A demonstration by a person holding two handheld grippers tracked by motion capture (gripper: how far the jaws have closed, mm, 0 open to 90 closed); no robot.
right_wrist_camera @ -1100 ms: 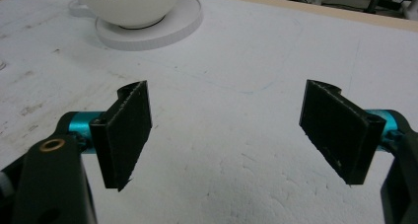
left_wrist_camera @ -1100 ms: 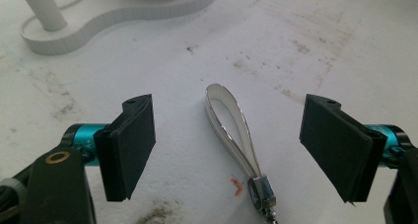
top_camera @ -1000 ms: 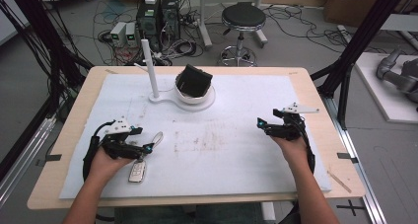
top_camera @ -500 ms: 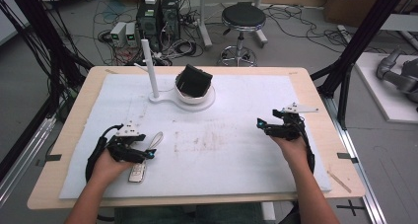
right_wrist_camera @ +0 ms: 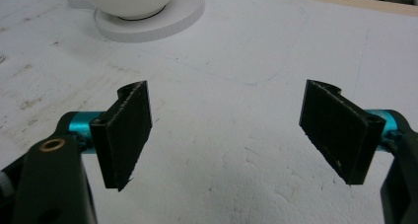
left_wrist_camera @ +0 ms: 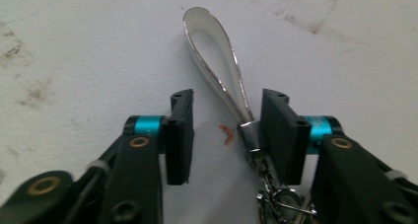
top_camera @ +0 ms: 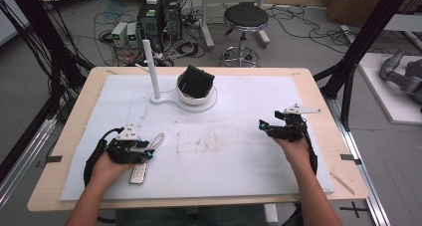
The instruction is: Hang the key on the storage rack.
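While the left gripper (left_wrist_camera: 226, 135) has its jaws half open around the key strap (left_wrist_camera: 217, 61) on the mat (top_camera: 239, 151), nothing is gripped yet; the right gripper (right_wrist_camera: 231, 135) waits wide open, empty

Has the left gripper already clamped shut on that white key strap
No, the left gripper stands open around the white strap, with a clear gap beside one jaw.
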